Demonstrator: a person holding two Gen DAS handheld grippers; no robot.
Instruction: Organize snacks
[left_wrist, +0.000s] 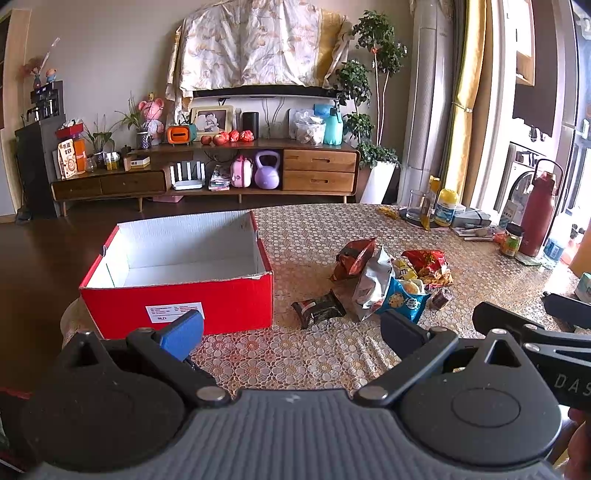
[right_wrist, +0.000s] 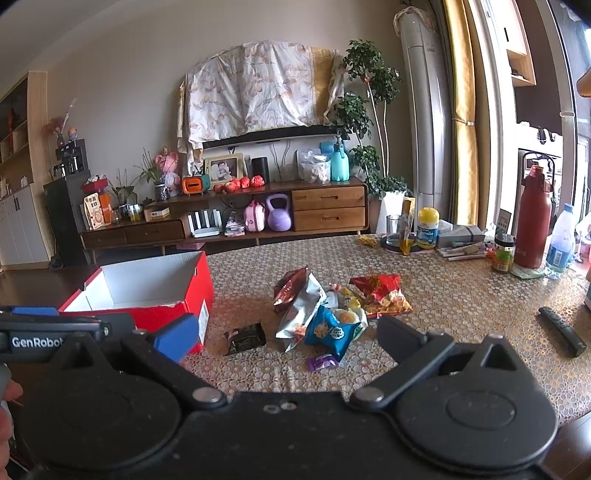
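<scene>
A red cardboard box (left_wrist: 177, 291) with a white empty inside stands open on the table's left; its corner shows in the right wrist view (right_wrist: 192, 295). To its right lies a loose pile of snack packets: a dark packet (left_wrist: 318, 309), a silver bag (left_wrist: 371, 284), a blue cookie bag (left_wrist: 404, 301), a brown-red bag (left_wrist: 352, 258) and a red bag (left_wrist: 428, 266). The same pile appears in the right wrist view, with the blue bag (right_wrist: 328, 330) and a small purple packet (right_wrist: 322, 362) nearest. My left gripper (left_wrist: 291, 328) and my right gripper (right_wrist: 288, 339) both hover open and empty, short of the pile.
A black remote (right_wrist: 561, 330) lies on the table's right. Far right stand a red bottle (right_wrist: 533, 218), a water bottle (right_wrist: 561, 243), a jar (right_wrist: 504, 253), a glass (right_wrist: 395, 229) and a yellow-capped tub (right_wrist: 427, 227). The patterned tablecloth (left_wrist: 314, 229) ends left of the box.
</scene>
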